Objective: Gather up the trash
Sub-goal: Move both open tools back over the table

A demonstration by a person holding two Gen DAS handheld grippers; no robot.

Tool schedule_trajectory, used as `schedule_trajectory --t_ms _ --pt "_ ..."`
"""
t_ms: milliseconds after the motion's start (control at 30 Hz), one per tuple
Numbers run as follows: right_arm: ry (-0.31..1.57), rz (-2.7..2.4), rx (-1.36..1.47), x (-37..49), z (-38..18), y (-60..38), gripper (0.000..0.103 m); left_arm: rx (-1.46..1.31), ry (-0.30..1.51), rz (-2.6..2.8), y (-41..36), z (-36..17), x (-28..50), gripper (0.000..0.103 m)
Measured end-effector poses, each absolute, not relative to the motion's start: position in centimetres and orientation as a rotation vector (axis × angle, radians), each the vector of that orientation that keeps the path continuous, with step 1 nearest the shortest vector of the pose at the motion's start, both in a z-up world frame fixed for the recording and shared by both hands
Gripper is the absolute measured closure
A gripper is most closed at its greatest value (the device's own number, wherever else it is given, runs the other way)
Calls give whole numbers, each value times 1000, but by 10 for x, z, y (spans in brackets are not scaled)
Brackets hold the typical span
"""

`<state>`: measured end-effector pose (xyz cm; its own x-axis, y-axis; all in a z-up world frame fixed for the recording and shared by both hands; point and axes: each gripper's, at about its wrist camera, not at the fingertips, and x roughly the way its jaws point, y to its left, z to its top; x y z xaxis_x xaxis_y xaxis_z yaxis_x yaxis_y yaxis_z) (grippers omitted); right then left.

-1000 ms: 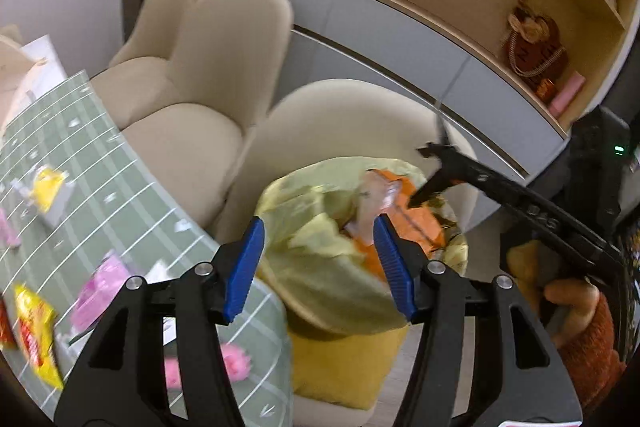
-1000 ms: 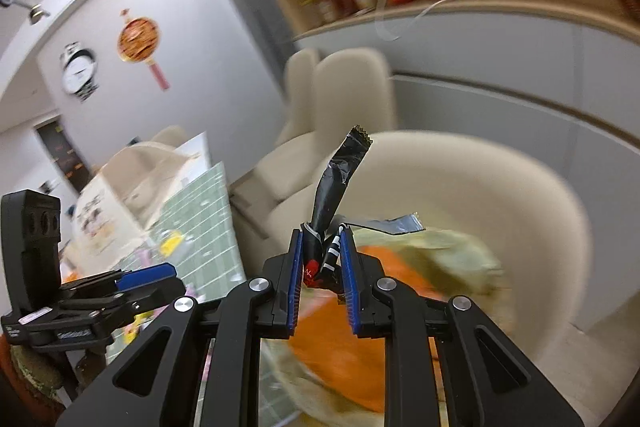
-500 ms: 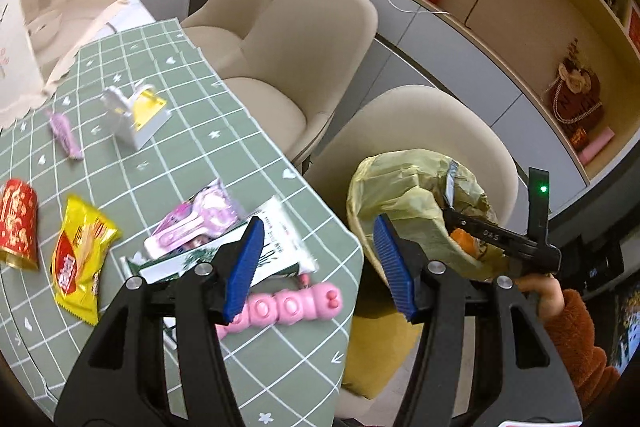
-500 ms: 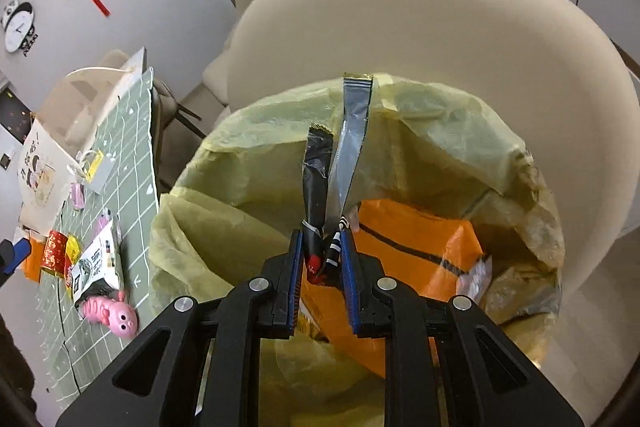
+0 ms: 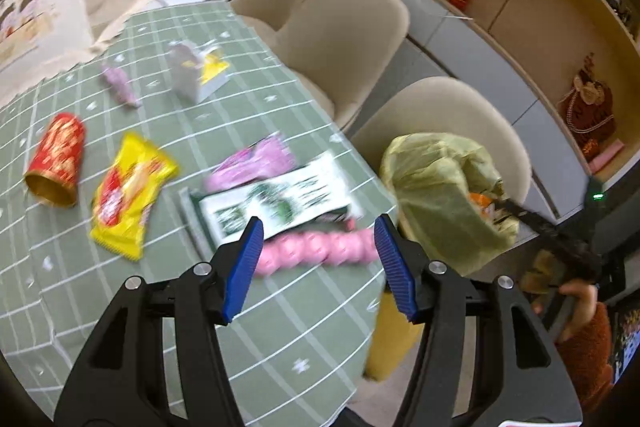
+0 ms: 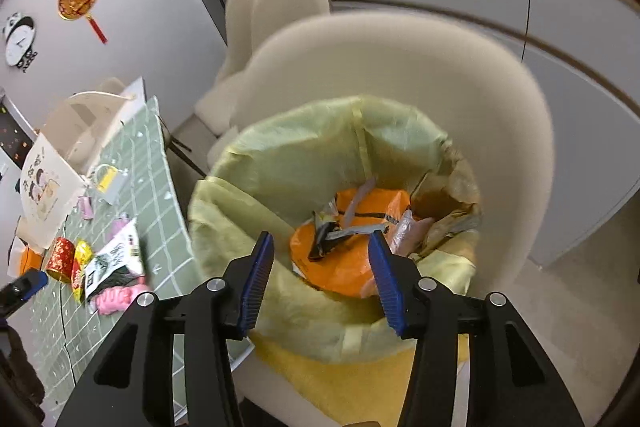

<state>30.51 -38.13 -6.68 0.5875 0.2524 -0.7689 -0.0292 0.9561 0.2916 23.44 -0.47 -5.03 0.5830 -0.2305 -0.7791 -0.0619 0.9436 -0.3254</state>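
Our right claw (image 6: 316, 277) has just been opening above the trash bin (image 6: 280, 187) – nothing is between its jaws, and the dark wrapper (image 6: 326, 241) lies inside on the orange bag (image 6: 344, 263). Our left claw (image 5: 318, 269) hangs half open and empty over the counter (image 5: 280, 327), just above the pink toy (image 5: 320, 249).

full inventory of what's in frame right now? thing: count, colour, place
trash bin: 1, yellow, yellow-green liner, beside the table
black wrapper: 1, black and silver, in the bin on an orange bag
table: 1, green checked cloth
paper cup: 1, red, lying on its side
snack packet: 1, yellow
pouch: 1, white-green
pink toy: 1, at the table edge
chairs: 3, beige
left gripper: open, over the pink toy
right gripper: jaws just opened, nothing between them, over the bin
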Motion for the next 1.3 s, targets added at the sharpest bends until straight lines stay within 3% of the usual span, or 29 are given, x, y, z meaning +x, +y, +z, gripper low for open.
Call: schedule_trajectory --t_ms 300,800,1067,1300 --pt "740 322 295 252 -16 -308 55 -358 912 11 73 -51 202 48" --pt "826 450 91 218 -20 -128 55 -358 841 19 221 -65 175 44" --pt "836 420 51 218 -25 -91 55 -214 779 -121 252 -44 256 44" --pt "883 342 17 223 -39 -90 55 -161 977 -234 268 -88 357 44"
